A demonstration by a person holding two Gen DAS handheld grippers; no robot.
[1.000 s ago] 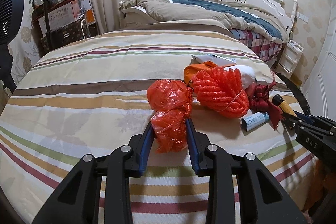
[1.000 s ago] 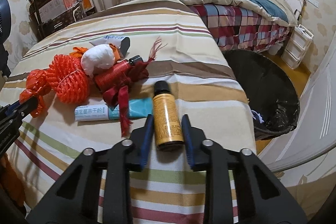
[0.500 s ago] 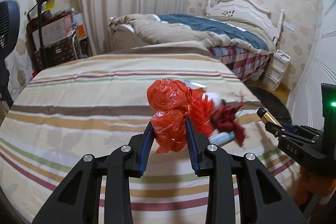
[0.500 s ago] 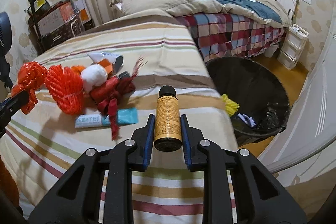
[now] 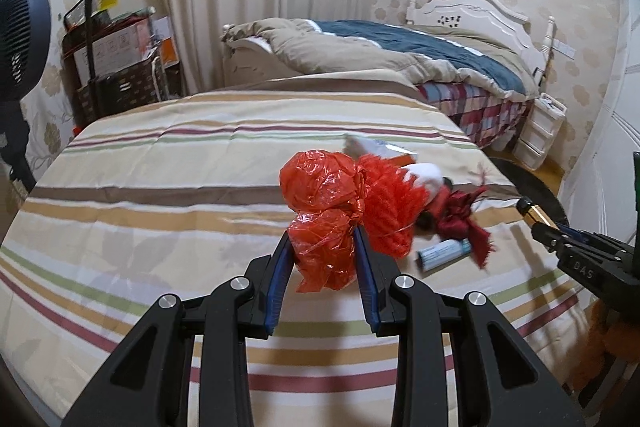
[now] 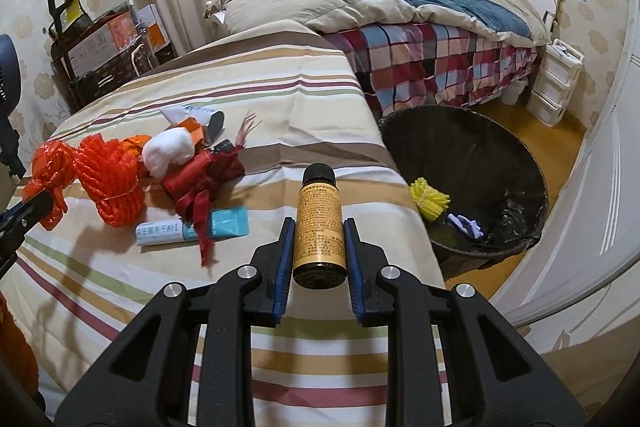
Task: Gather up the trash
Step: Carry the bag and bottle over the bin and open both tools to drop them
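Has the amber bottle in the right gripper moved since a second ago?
Yes. The amber bottle, clamped in the right gripper, was lifted off the striped cover, toward the black bin.

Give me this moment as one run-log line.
left gripper: shut on red bag | right gripper: shut on bottle | bin: beside bed, not reached | tube, net: on bed
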